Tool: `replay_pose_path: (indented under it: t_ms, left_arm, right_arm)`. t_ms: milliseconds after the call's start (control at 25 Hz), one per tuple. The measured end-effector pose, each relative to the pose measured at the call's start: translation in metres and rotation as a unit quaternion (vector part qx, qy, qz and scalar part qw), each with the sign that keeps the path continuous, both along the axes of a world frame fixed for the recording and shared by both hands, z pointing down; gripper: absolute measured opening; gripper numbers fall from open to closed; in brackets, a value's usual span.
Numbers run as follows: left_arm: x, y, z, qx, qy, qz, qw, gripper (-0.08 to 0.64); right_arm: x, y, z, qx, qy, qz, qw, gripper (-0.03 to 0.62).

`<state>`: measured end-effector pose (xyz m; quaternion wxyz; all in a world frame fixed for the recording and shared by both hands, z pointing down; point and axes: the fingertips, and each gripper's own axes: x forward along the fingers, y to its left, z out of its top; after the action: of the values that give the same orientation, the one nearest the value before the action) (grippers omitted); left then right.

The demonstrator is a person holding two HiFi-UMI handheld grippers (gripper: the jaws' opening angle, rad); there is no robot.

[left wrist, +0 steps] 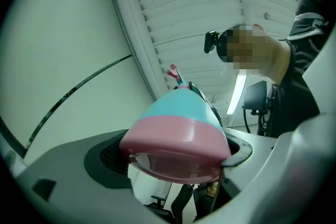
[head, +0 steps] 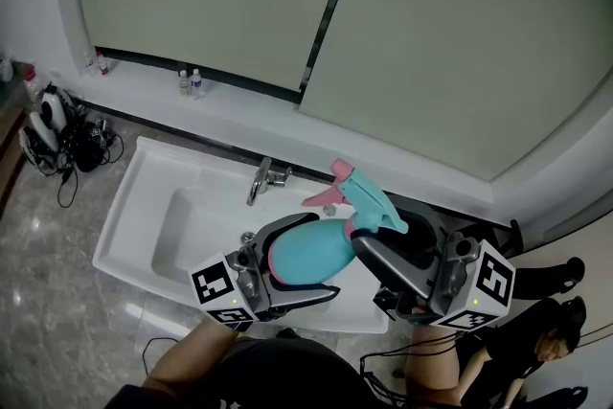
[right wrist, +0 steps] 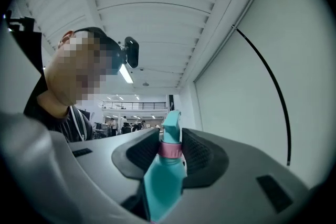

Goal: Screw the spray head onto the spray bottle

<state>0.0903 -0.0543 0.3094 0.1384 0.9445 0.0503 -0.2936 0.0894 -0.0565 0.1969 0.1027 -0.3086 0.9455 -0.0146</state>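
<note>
Head view: the spray bottle (head: 311,256) rests on nothing; both tools hold it in the air above the near right corner of the sink (head: 144,206), nozzle pointing away from the person and past the faucet (head: 266,177). The left gripper (head: 287,271) takes the body and the right gripper (head: 388,249) takes the top, probably so that one part can be held fixed while the other is turned.

Left gripper view: the jaws stand wide and are closed on the bottle's pink base end, one pad (left wrist: 107,157) on each flank. This grip likely keeps the body from rotating.

Right gripper view: the jaws are partly closed, and the pads clamp the spray head (right wrist: 171,126) at its pink collar (right wrist: 170,149), the threaded ring. The head is seated on the neck; how tightly it is screwed on cannot be judged
</note>
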Motion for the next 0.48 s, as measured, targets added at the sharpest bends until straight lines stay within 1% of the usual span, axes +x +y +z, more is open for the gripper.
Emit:
replay_pose_path:
  t_ms: [120,200,280,480]
  left_arm:
    - [-0.0018,0.0048,-0.0009,-0.005,0.007,0.033,0.9994,0.471]
    - [-0.0034,0.0072,-0.0003,-0.005,0.008,0.043,0.9990,0.471]
    - [-0.0041,0.0054,0.0024,-0.010,0.009,0.044,0.9990,0.471]
    - [-0.0050,-0.0027,0.0024,-0.024,0.014,0.046,0.9986,0.471]
  right_arm:
    - [-0.0006,0.0028,-0.0034,0.004,-0.025,-0.037,0.999,0.135]
    - [0.0000,0.0017,-0.0043,0.000,-0.040,-0.050,0.998,0.135]
    - [-0.0006,-0.0003,-0.0015,0.001,-0.039,-0.046,0.998,0.133]
    - [-0.0060,0.0003,0.0000,0.031,-0.011,-0.008,0.999,0.133]
